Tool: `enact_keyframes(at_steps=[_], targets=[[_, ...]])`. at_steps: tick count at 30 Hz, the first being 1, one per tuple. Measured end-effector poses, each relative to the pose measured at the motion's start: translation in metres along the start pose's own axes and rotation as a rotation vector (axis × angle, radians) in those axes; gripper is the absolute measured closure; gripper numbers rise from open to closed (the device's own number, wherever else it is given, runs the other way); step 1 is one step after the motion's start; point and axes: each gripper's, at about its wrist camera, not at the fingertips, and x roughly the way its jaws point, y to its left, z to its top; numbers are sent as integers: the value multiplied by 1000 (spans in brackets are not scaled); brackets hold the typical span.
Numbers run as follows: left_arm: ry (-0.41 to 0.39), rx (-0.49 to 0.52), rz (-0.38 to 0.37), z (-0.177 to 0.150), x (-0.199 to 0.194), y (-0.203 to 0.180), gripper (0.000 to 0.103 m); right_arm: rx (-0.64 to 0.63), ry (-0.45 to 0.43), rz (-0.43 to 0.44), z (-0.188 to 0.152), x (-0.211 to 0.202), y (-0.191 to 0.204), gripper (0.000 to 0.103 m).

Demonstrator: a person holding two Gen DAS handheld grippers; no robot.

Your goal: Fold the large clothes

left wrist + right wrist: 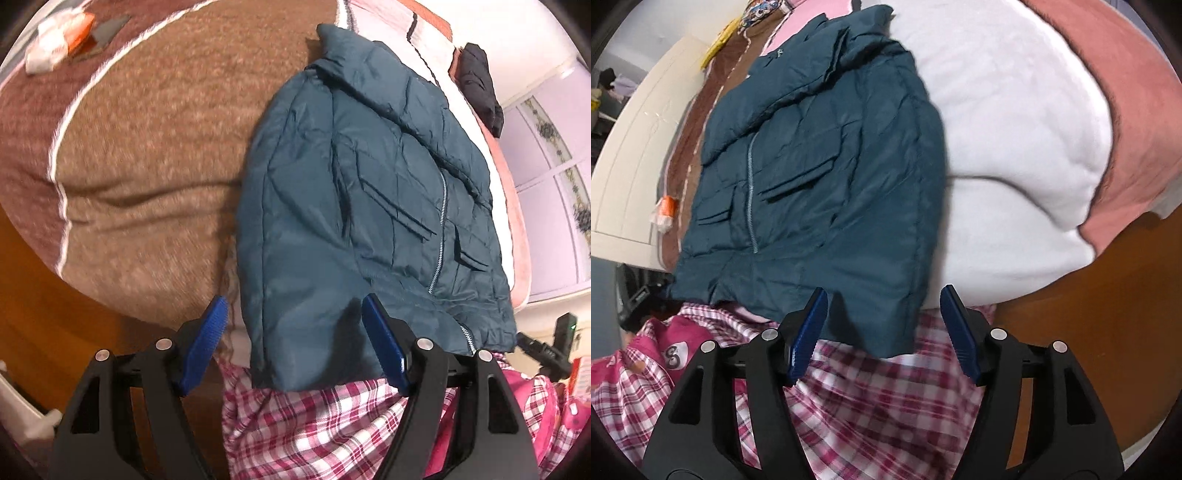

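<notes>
A padded teal zip-front jacket [369, 206] lies on the bed [147, 155], sleeves folded in. The left hand-held gripper [293, 343] and right hand-held gripper [884, 332] gape empty over its hem; next, I judge, pinch both hem corners and fold toward the collar.

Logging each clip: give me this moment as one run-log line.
jacket: teal, zipped, flat on bed, hem hanging over the edge | left tongs: open, at hem, not gripping | right tongs: open, at hem, not gripping

Jacket [369, 206]: teal quilted cloth, slight sheen, metal zip. Blanket [159, 155]: brown fuzzy fleece, matt. Left claw [295, 343]: ribbed blue pads, matt black plastic arms, metal rivets. Checked cloth [871, 398]: woven.
</notes>
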Motion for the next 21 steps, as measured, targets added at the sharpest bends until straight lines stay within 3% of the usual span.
enact_keyframes(at_steps=[9, 12, 14, 15, 17, 21], targets=[[17, -98, -99, -9, 18, 12, 30, 19, 33, 61, 1, 25, -1, 40], [25, -114, -126, -10, 21, 14, 31, 23, 28, 78, 2, 30, 0, 50], [21, -107, -153, -11, 20, 14, 48, 12, 20, 86, 2, 29, 0, 64], [19, -96, -162, -11, 19, 12, 51, 1, 9, 86, 3, 27, 2, 69], [7, -61, -157, -10, 15, 7, 70, -25, -7, 84, 4, 23, 5, 81], [-31, -9, -162, -4, -1, -2, 88, -35, -31, 95, 5, 17, 8, 89]])
